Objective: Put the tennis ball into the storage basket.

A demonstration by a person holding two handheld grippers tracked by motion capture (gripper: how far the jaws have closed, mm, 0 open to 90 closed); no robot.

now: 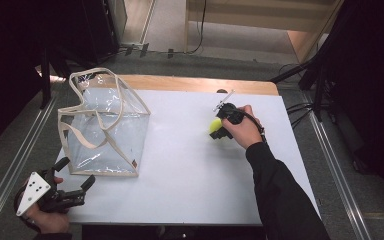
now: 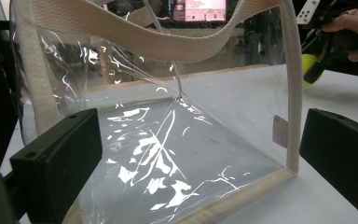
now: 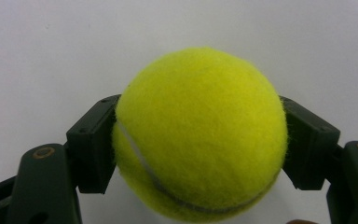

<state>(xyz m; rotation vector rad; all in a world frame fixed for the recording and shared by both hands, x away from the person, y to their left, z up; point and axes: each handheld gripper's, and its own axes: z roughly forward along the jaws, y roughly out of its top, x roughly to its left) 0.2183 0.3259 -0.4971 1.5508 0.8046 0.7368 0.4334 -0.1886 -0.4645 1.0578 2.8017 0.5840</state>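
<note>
White covering lay over the worktop (image 1: 190, 165). Right tongs (image 3: 200, 140) pinched the tennis ball (image 3: 200, 133) at the worktop's right side, well apart from the clear bag (image 1: 105, 130). Left tongs (image 1: 75, 175) stood spread beside the bag. Grasp looked done; carrying and bagging seemed left.

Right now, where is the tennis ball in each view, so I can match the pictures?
High view: the tennis ball is right of centre on the white table, clamped by the right gripper.
Left gripper view: the ball is at the far right, behind the clear bag's cream edge.
Right gripper view: the ball is central, between both fingers.
Shared landmark: the white table.
</note>
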